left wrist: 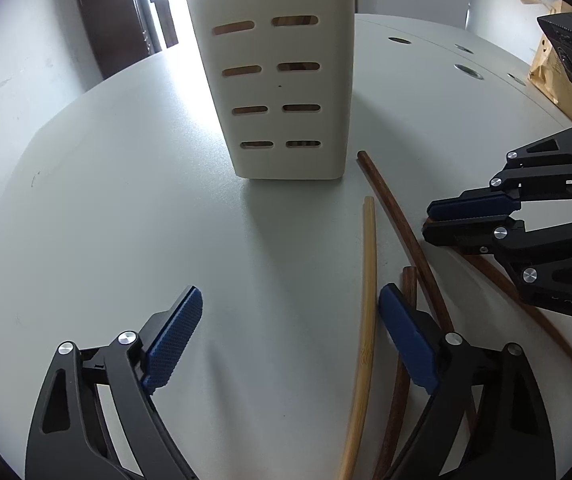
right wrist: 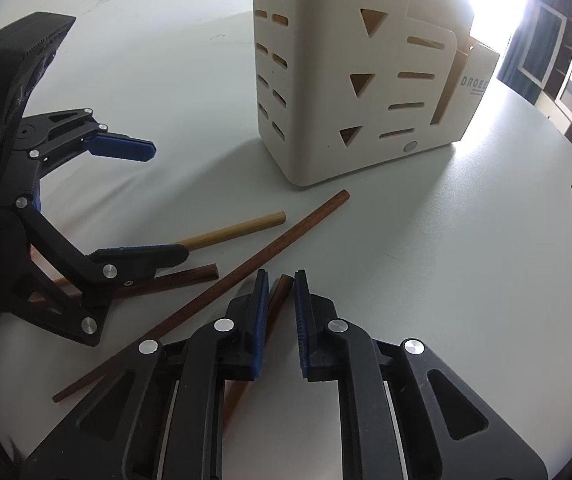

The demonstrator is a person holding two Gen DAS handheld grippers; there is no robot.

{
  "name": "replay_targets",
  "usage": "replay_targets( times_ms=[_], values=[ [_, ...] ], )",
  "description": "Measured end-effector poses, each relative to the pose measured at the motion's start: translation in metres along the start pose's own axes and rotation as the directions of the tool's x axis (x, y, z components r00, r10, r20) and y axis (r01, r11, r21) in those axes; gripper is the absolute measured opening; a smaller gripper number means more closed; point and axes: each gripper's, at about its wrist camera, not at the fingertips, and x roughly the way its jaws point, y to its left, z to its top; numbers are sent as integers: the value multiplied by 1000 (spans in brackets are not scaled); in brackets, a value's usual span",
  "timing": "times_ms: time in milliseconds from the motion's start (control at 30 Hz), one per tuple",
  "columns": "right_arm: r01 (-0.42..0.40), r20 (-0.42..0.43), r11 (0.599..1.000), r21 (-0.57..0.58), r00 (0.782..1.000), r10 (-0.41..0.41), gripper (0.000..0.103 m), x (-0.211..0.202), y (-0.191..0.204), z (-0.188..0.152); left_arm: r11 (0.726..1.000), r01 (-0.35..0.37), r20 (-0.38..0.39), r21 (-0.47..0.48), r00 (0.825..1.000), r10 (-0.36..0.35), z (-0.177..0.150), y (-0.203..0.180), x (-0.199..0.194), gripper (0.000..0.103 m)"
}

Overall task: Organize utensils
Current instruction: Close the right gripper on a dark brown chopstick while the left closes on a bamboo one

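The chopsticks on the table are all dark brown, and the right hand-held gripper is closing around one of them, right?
Not all of them. One chopstick is light bamboo; the others lying on the table are dark brown chopsticks, as the right wrist view shows. The rest holds: the right hand-held gripper has a dark chopstick between its nearly closed pads.

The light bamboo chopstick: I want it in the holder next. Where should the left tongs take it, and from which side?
Grip the light bamboo chopstick near its blunt end, which lies clear toward the holder. Probably come straight down with the open left tongs, one finger on each side, since it lies flat on the table and dark chopsticks crowd its nearer half.
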Motion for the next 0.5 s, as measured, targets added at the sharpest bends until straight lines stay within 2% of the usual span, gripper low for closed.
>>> replay_targets(
  times_ms=[133, 233, 400, 467, 500],
  values=[
    [5, -8, 1000, -2, 1000, -5, 10, 1, 0, 4, 1000, -2, 4, 26, 1000, 2, 15, -9, 8, 86],
    [69, -10, 997, -21, 998, -69, 10, 1, -2, 6, 999, 14, 6, 52, 1000, -15, 28, -19, 15, 82],
    [36, -41, 999, 2, 999, -35, 9, 8, -22, 11, 996, 65, 4, 58, 998, -66, 31, -26, 13, 59],
    [39, -50, 999, -1, 998, -39, 9, 9, -27, 11, 995, 82, 8, 58, 997, -83, 29, -26, 12, 53],
    [38, -53, 999, -11, 998, -38, 9, 9, -27, 11, 994, 94, 8, 58, 995, -95, 28, -26, 11, 45]
  ],
)
